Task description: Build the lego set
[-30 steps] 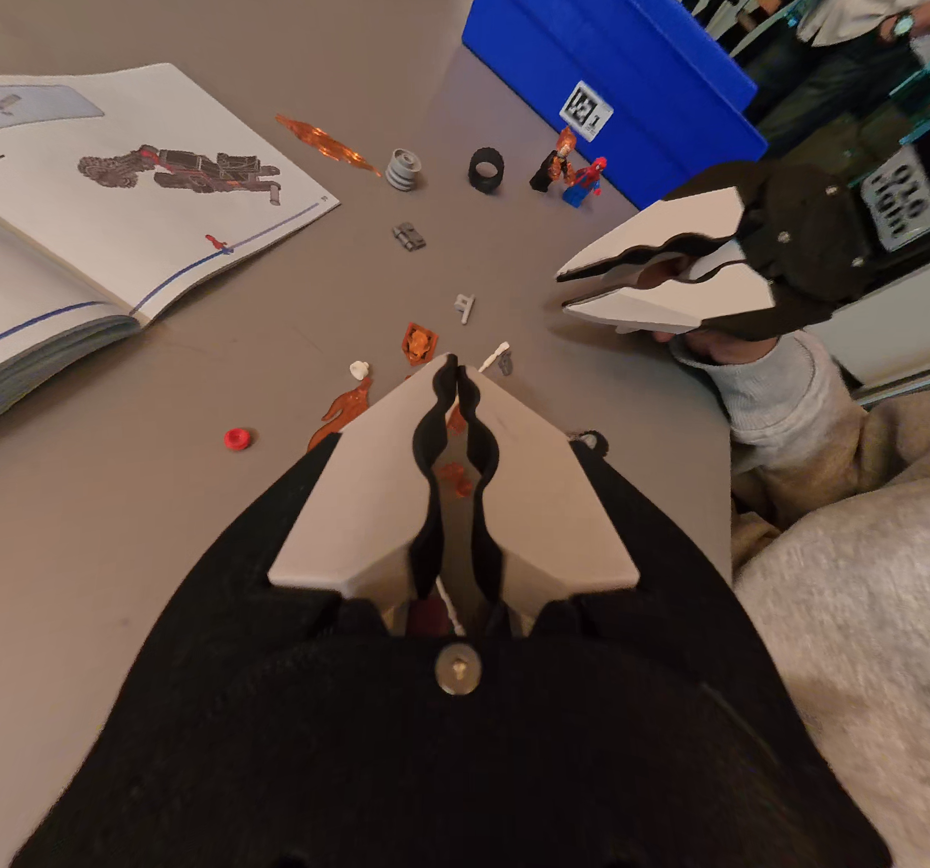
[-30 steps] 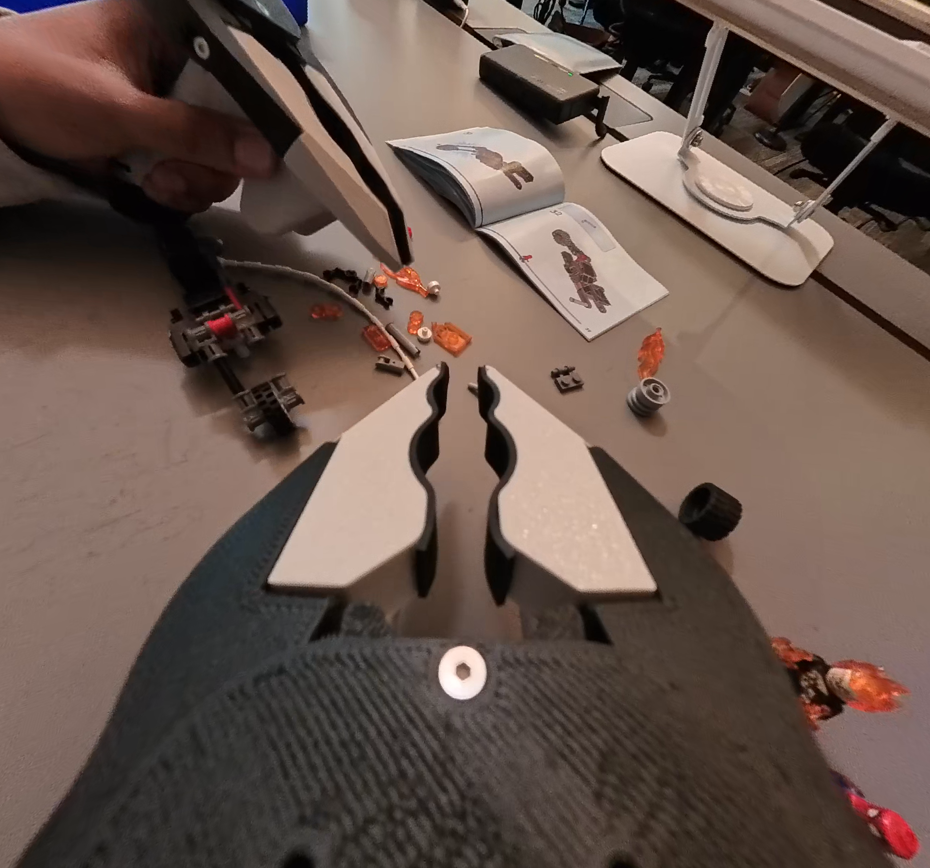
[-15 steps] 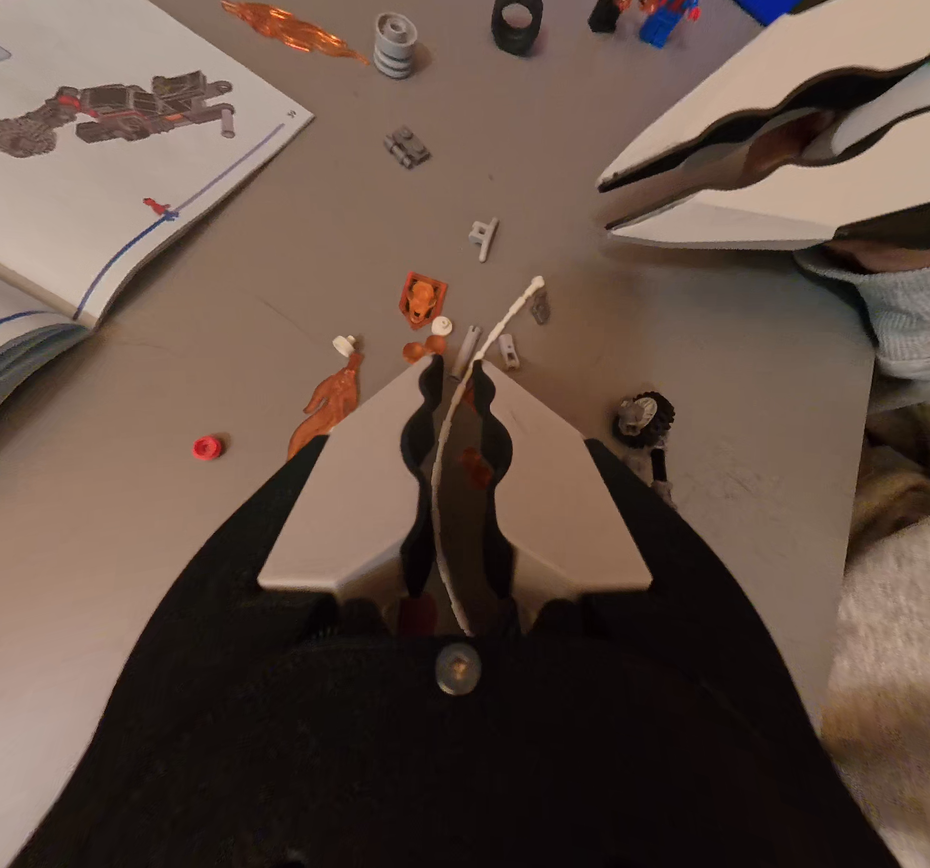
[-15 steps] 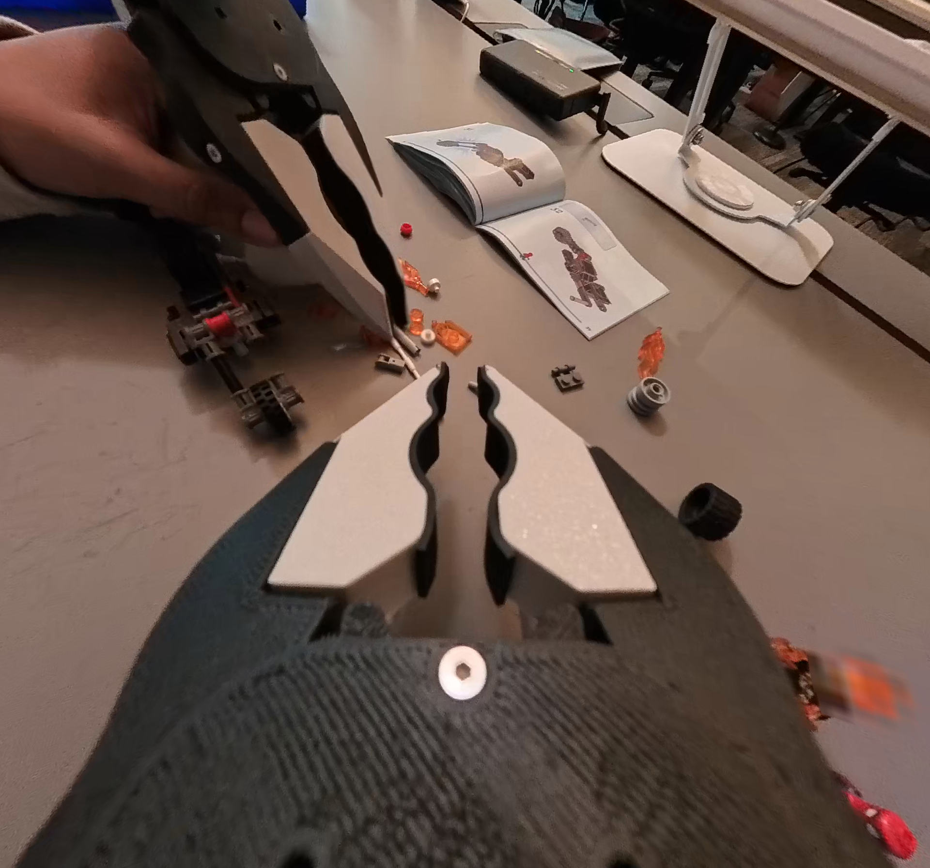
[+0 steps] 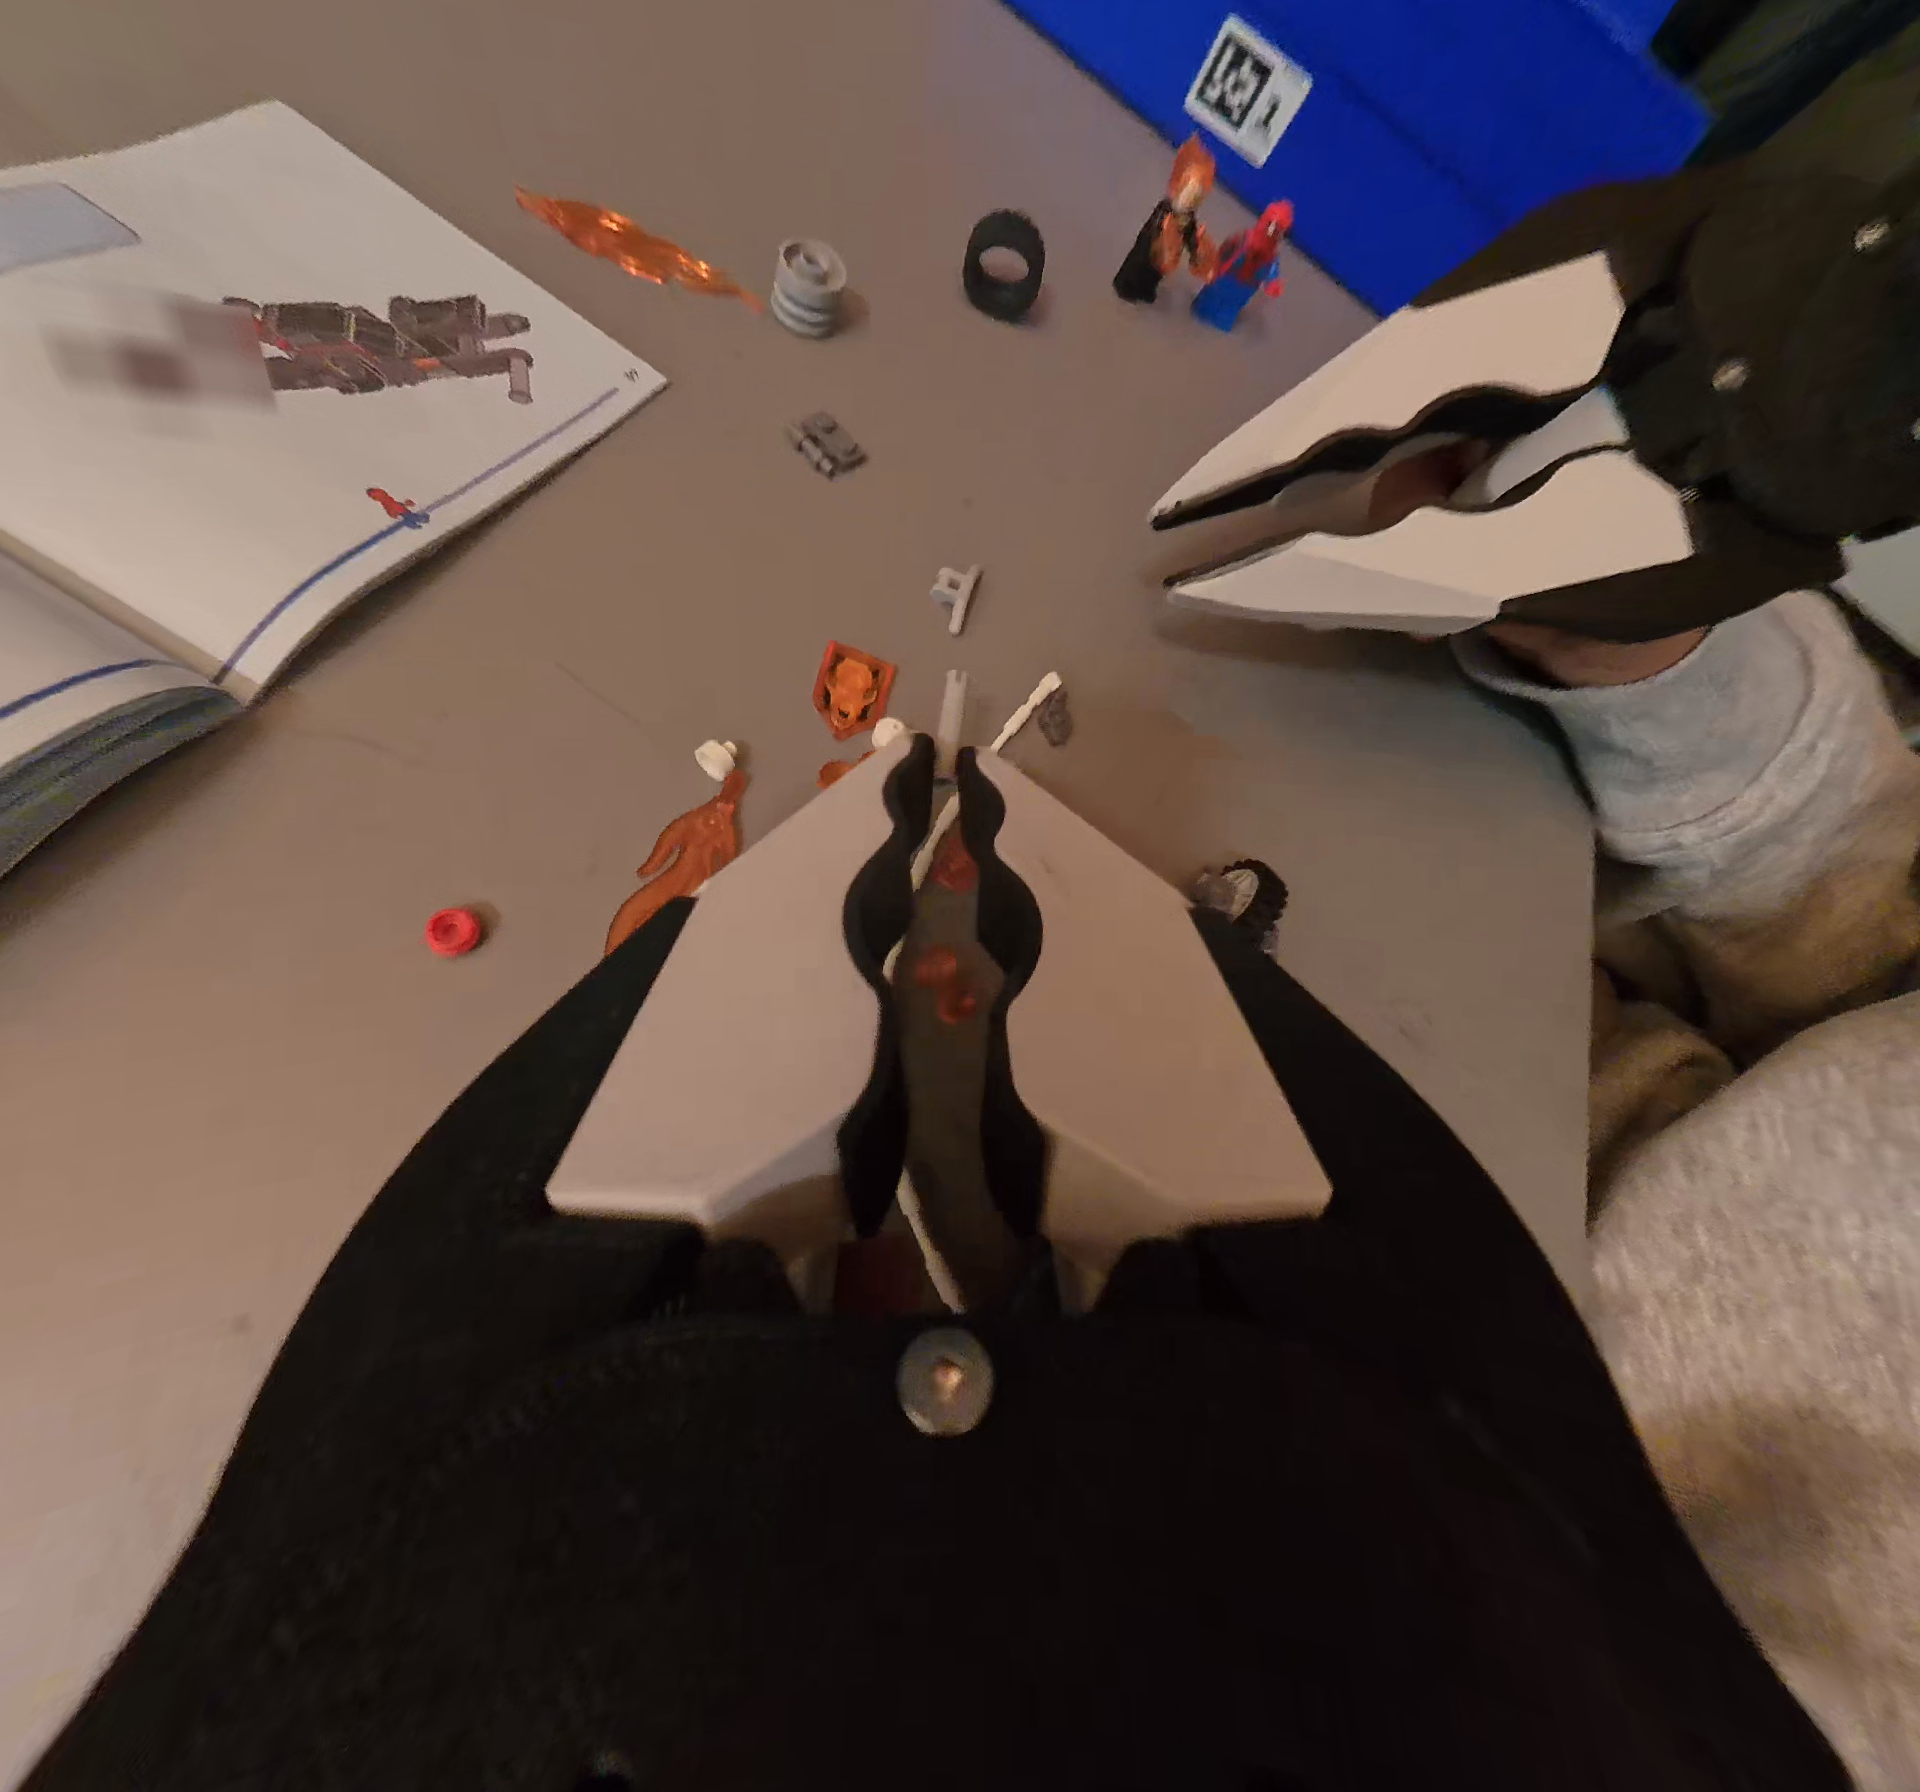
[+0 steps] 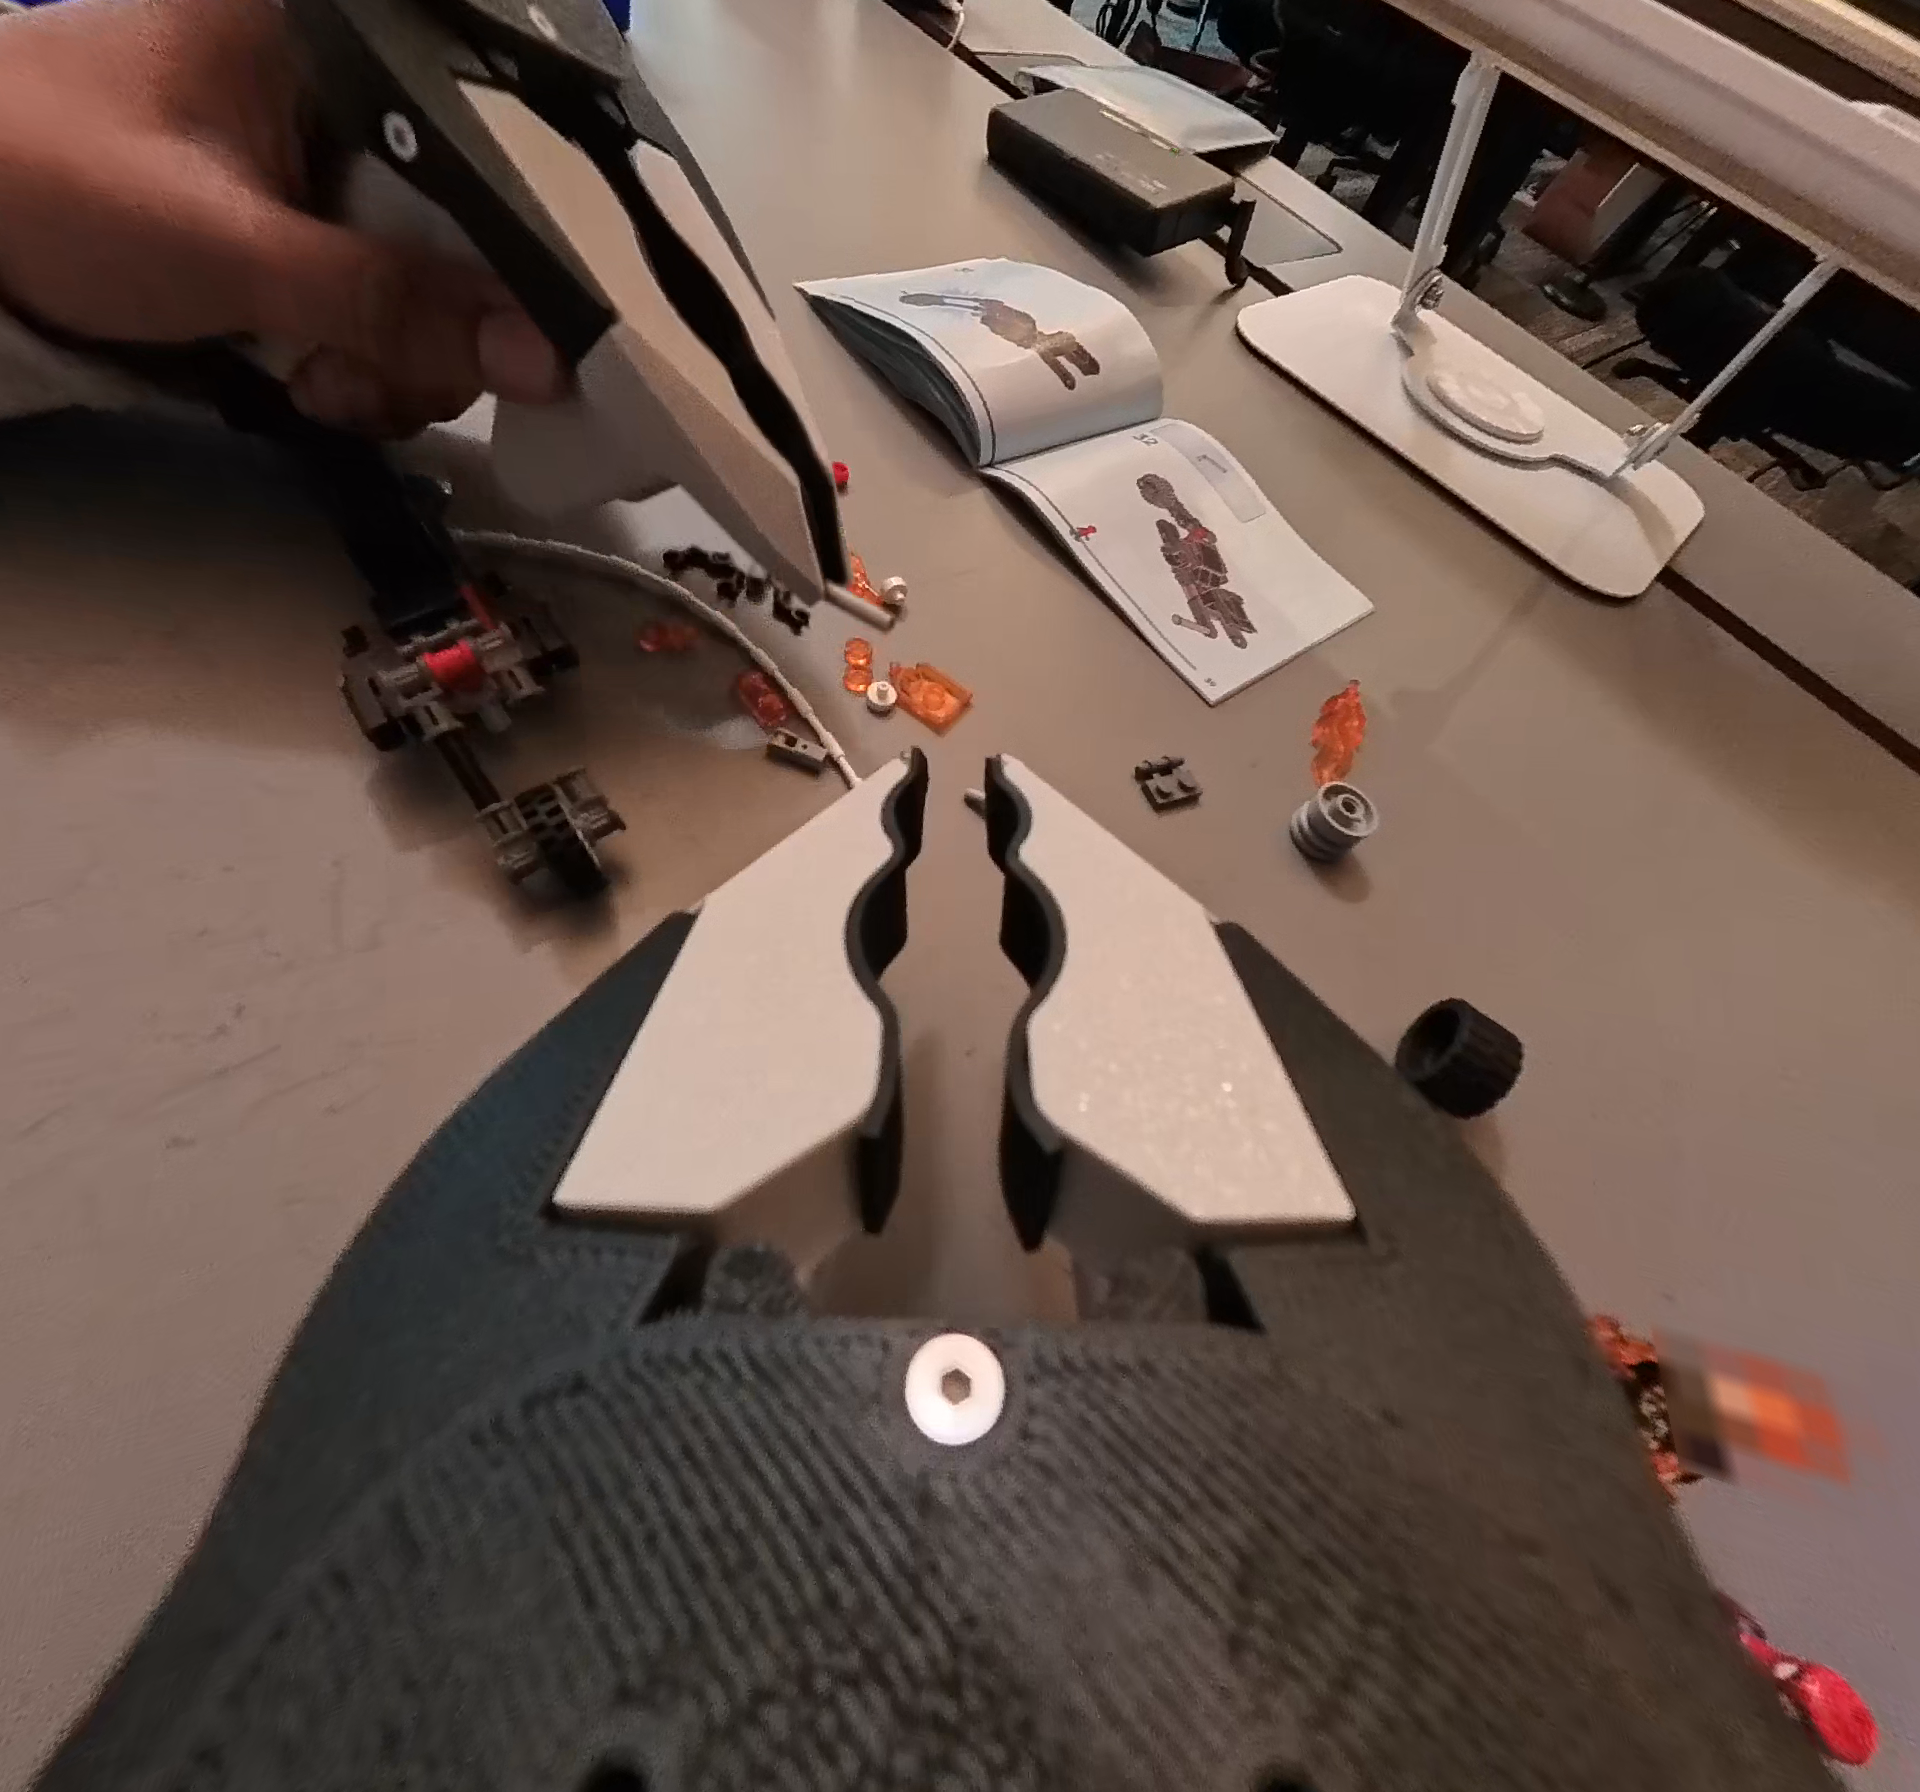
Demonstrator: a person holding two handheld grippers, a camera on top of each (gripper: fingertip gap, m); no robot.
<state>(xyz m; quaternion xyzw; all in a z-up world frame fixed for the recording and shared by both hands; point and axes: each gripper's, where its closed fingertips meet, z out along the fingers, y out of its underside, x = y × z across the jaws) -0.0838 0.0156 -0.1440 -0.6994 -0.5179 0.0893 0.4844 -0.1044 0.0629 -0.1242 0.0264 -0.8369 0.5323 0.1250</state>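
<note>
My left gripper (image 5: 940, 757) is shut on a small light grey pin (image 5: 953, 703) that sticks out past its tips, just above a scatter of small orange and grey pieces. From the right wrist view the left gripper (image 6: 831, 584) points down with the pin (image 6: 868, 604) at its tip. My right gripper (image 6: 954, 771) is open and empty, low over the table, and it shows at the right of the left wrist view (image 5: 1162, 553). A partly built black chassis (image 6: 457, 682) with a wheel axle (image 6: 551, 823) lies left of it. A white flexible hose (image 6: 727, 620) runs past the pieces.
An open instruction booklet (image 5: 312, 454) lies to the left. Near it are an orange flame piece (image 5: 623, 241), a grey wheel hub (image 5: 810, 288), a black tyre (image 5: 1003, 267), two minifigures (image 5: 1174, 225) and a blue bin (image 5: 1351, 28). A lamp base (image 6: 1475, 433) stands beyond. Tip to tip, the grippers are about 6 cm apart. Between my right fingertips and the grey wheel hub (image 5: 810, 288) there is roughly 11 cm.
My left gripper dipped down among the small pieces, closed on the grey pin and has risen again. My right gripper has barely moved.
</note>
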